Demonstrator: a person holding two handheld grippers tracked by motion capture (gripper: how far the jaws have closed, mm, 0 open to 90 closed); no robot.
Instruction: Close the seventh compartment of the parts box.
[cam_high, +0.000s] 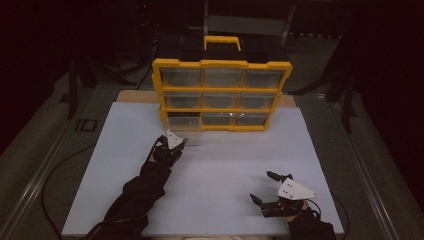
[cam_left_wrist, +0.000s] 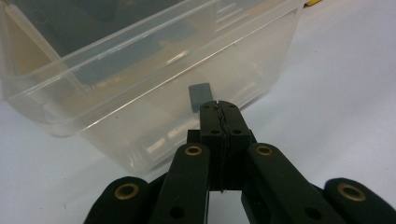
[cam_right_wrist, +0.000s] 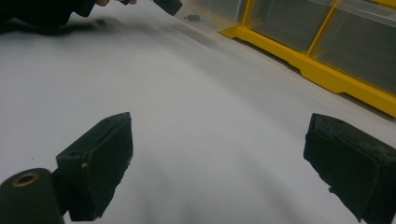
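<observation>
Bottom-left drawer (cam_high: 186, 129) of the yellow organizer (cam_high: 221, 94) stood pulled partway out onto the white table (cam_high: 210, 175), its long axis running out of the cabinet toward the person.

Left gripper (cam_high: 181, 145) sat at the drawer's front wall, jaws pressed together with no gap, tips against or just short of the clear plastic. In the left gripper view the closed tips (cam_left_wrist: 219, 109) lined up directly below a small grey tab (cam_left_wrist: 200, 96) on the drawer (cam_left_wrist: 140, 70) front; whether a sliver of it was pinched could not be made out.

Right gripper (cam_high: 270, 189) lay well apart at the near right, jaws spread wide, nothing between them.

Left hand was plainly nearer; drawer lay straight ahead of it.
</observation>
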